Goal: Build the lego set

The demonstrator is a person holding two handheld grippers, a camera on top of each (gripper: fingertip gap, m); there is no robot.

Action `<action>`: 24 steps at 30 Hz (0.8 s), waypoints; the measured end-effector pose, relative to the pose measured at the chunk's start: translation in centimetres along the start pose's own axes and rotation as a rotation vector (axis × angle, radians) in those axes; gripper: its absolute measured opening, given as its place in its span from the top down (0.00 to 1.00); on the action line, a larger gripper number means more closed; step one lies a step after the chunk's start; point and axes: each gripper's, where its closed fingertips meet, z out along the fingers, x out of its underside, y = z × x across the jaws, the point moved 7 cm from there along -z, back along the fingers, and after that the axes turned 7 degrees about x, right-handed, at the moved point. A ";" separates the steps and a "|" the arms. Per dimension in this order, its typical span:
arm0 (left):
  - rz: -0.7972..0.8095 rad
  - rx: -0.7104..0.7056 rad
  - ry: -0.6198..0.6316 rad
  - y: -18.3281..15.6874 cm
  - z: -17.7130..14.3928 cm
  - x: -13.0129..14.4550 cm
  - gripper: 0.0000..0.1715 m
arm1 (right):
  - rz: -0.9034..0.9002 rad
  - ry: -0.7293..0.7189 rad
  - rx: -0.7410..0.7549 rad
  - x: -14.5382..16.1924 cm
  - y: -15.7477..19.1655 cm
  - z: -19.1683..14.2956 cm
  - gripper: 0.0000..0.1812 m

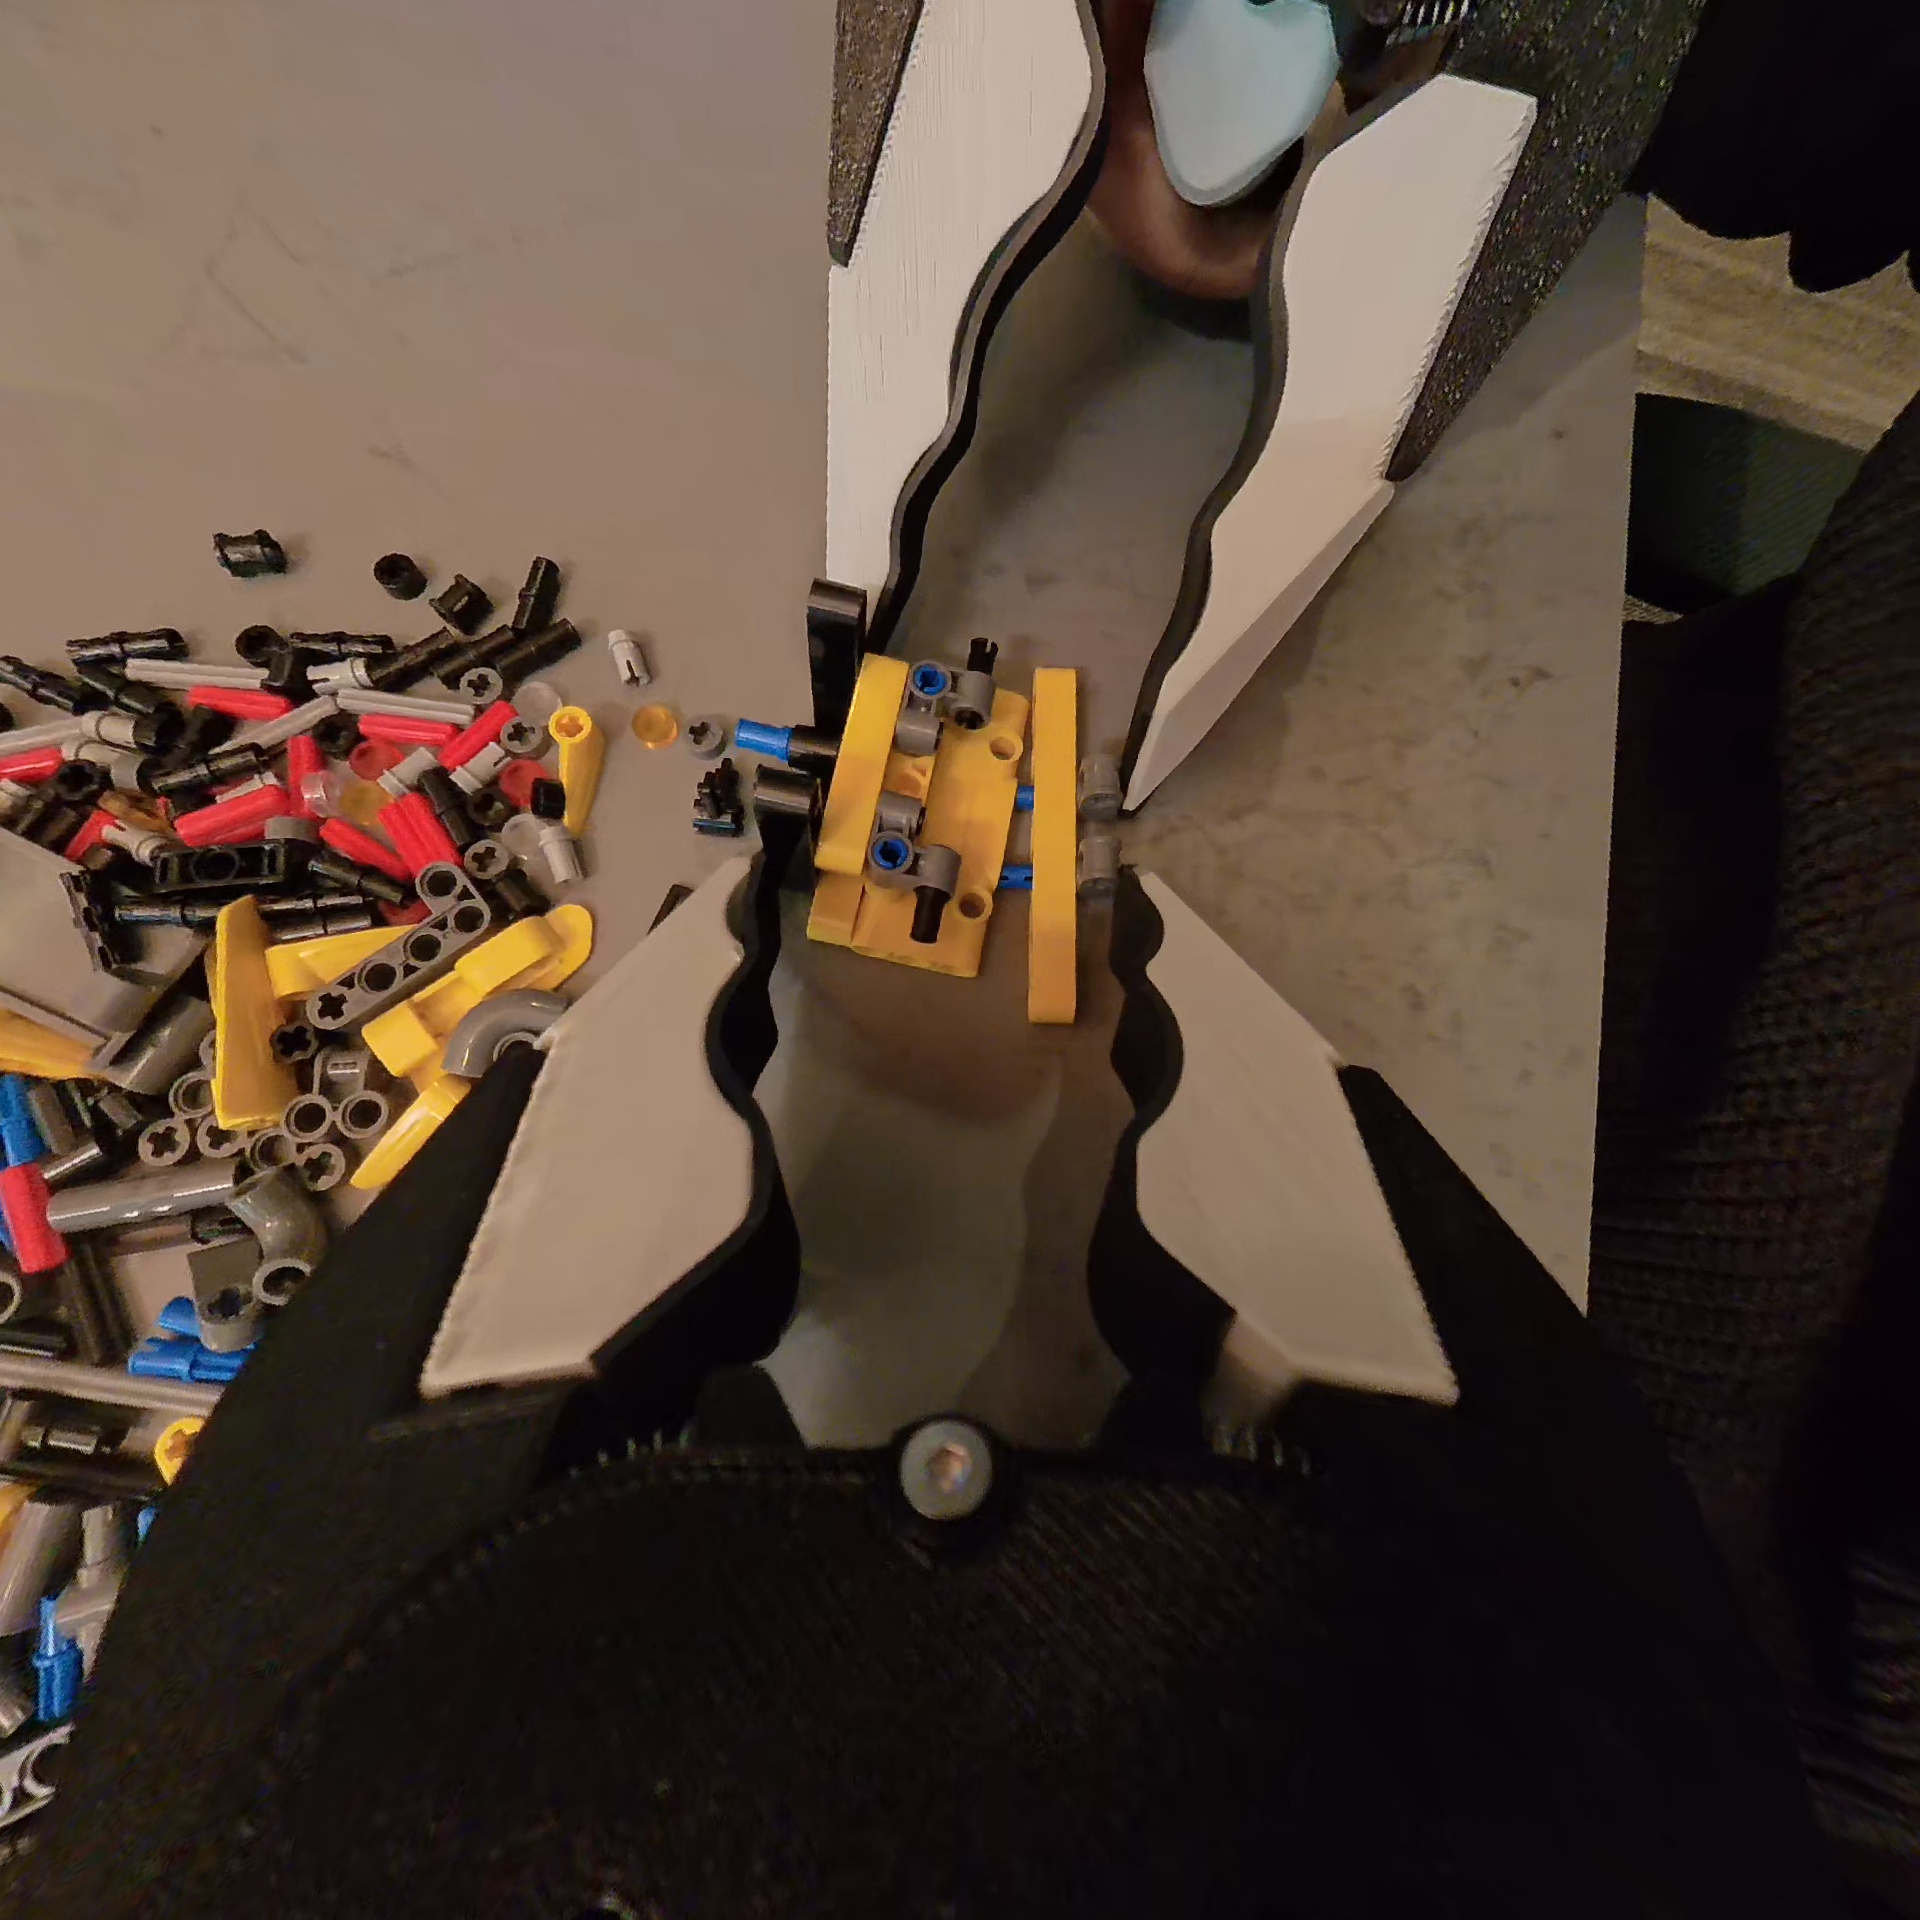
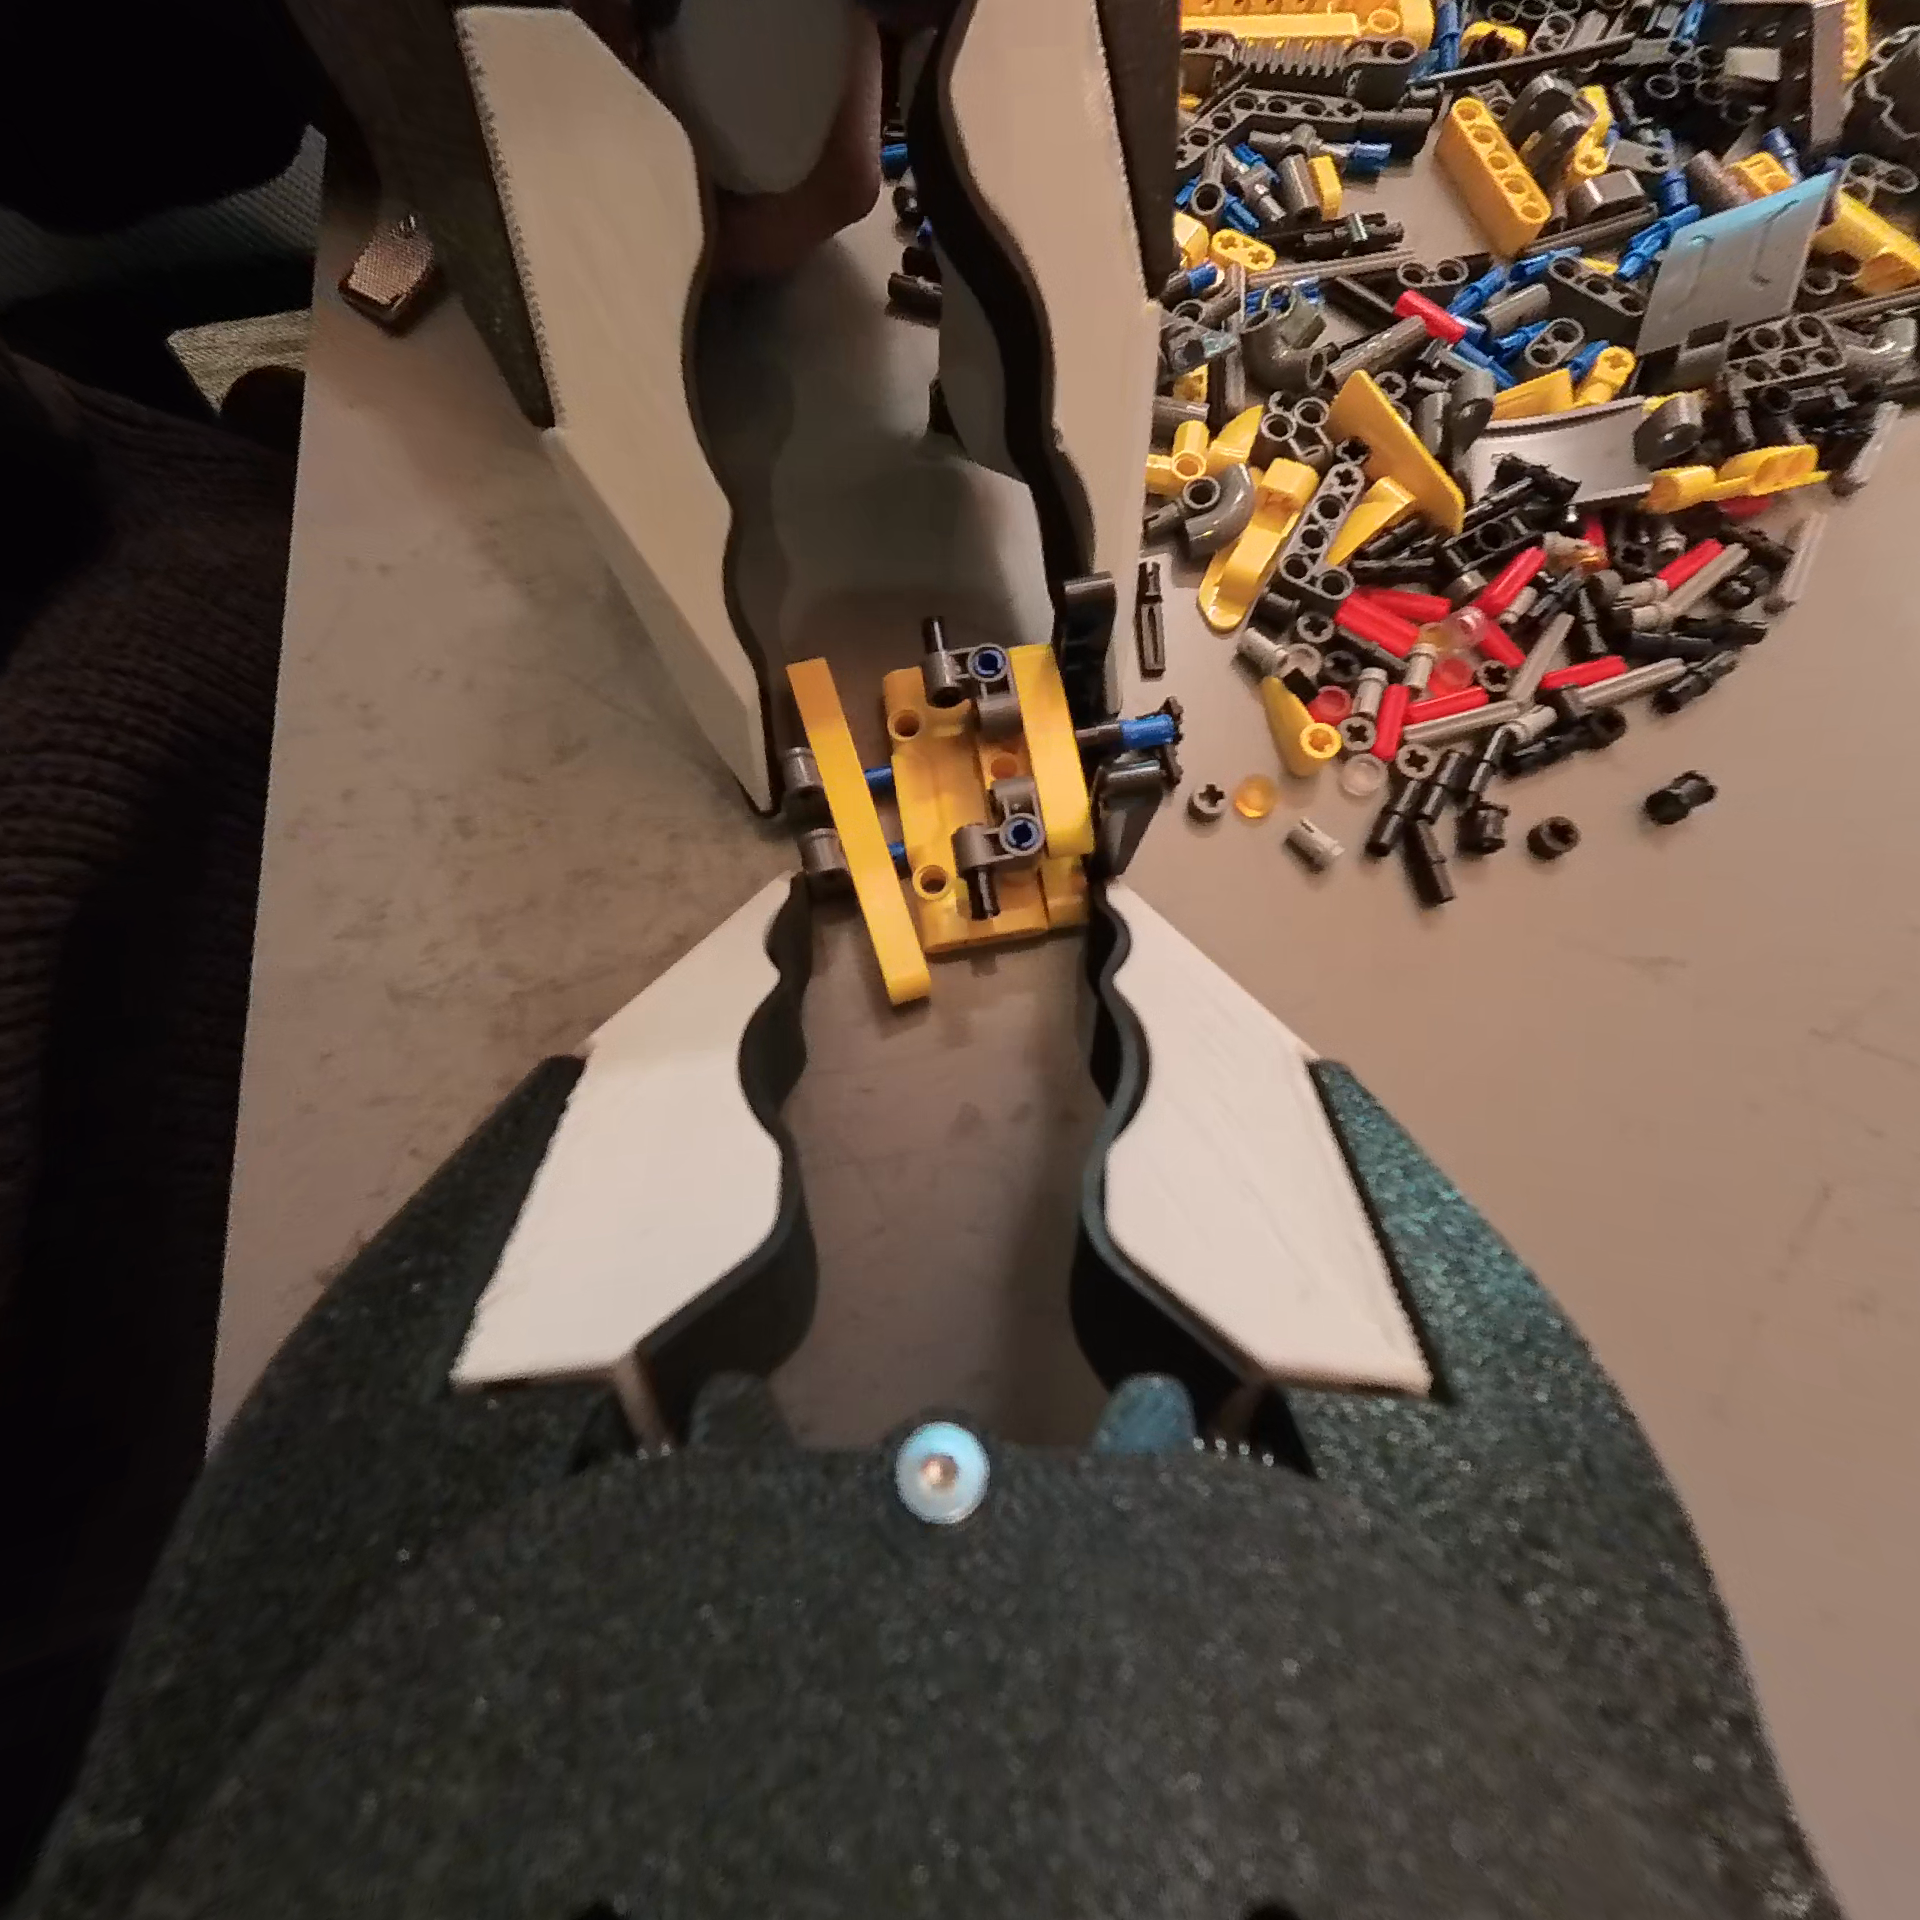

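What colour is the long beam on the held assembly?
Yellow; the long beam shows best in the left wrist view.

Yellow assembly (image 1: 914,821) with blue pins, grey connectors; grey table (image 1: 416,312); red, black, yellow loose parts (image 1: 260,883).

Yellow assembly (image 2: 977,800) between both grippers' fingers (image 2: 1117,925)

A hobby or building corner, likely indoors at home: a plain grey desk (image 1: 416,312) carries a loose heap of small plastic building parts (image 2: 1507,468), with woven carpet (image 1: 1766,312) past the desk's edge.
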 end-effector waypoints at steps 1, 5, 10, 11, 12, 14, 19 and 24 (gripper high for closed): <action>-0.008 0.001 -0.001 0.0 0.0 0.0 0.63 | 0.001 0.000 -0.001 0.0 0.0 0.0 0.71; 0.036 -0.013 0.020 -0.5 0.2 0.1 0.58 | -0.014 0.003 0.006 0.1 0.1 0.0 0.71; 0.065 0.006 0.030 -0.5 0.1 0.3 0.57 | -0.016 0.002 0.000 0.1 0.1 0.0 0.71; 0.064 0.007 0.026 -0.4 0.0 0.3 0.61 | -0.018 0.001 -0.006 0.1 0.1 0.0 0.71; 0.061 0.005 0.021 -0.2 -0.2 0.3 0.67 | -0.021 0.001 -0.012 0.1 0.2 0.0 0.70; 0.061 0.009 0.020 -0.1 -0.2 0.3 0.67 | -0.023 0.000 -0.013 0.1 0.2 0.0 0.70; 0.092 -0.008 0.024 -0.2 -0.3 0.4 0.72 | -0.033 -0.002 -0.015 0.1 0.3 0.0 0.69; 0.095 -0.008 0.022 -0.2 -0.3 0.3 0.72 | -0.035 0.001 -0.003 0.1 0.4 -0.1 0.69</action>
